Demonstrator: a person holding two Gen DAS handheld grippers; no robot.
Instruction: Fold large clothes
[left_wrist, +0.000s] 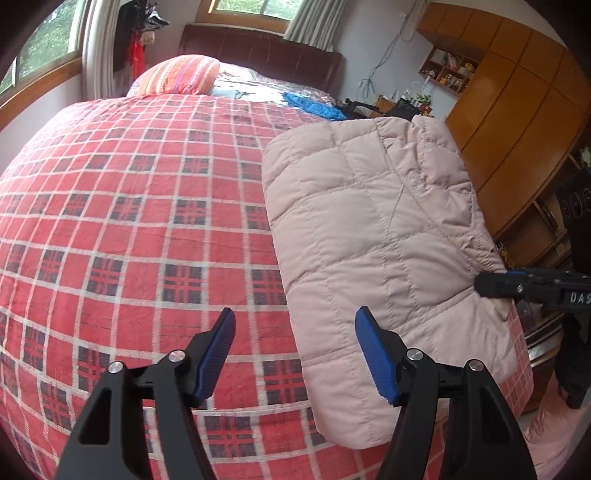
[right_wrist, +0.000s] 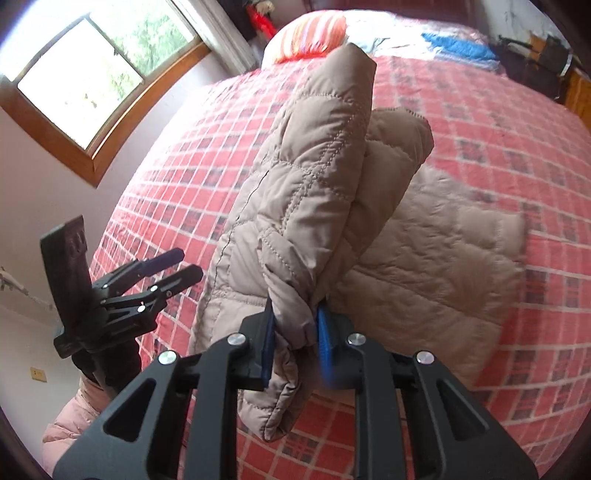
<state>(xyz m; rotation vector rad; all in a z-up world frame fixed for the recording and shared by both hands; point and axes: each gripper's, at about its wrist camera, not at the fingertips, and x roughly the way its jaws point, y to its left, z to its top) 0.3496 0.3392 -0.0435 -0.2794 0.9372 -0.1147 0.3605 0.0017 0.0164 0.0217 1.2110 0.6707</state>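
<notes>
Left wrist view: low over bed foot, facing headboard (left_wrist: 258, 48) along red plaid bedspread (left_wrist: 129, 221); folded quilted jacket (left_wrist: 369, 221) close at right. Right wrist view: very near jacket (right_wrist: 314, 184), facing toward window (right_wrist: 92, 74). Shared: bedspread, jacket, striped pillow (left_wrist: 177, 75), each other's gripper.

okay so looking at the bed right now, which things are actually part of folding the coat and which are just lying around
Part of the job:
quilted beige jacket
right gripper, shut on the jacket
left gripper, open, empty
red plaid bedspread as work surface

Just lying about:
striped pillow
blue cloth
wooden wardrobe
</notes>
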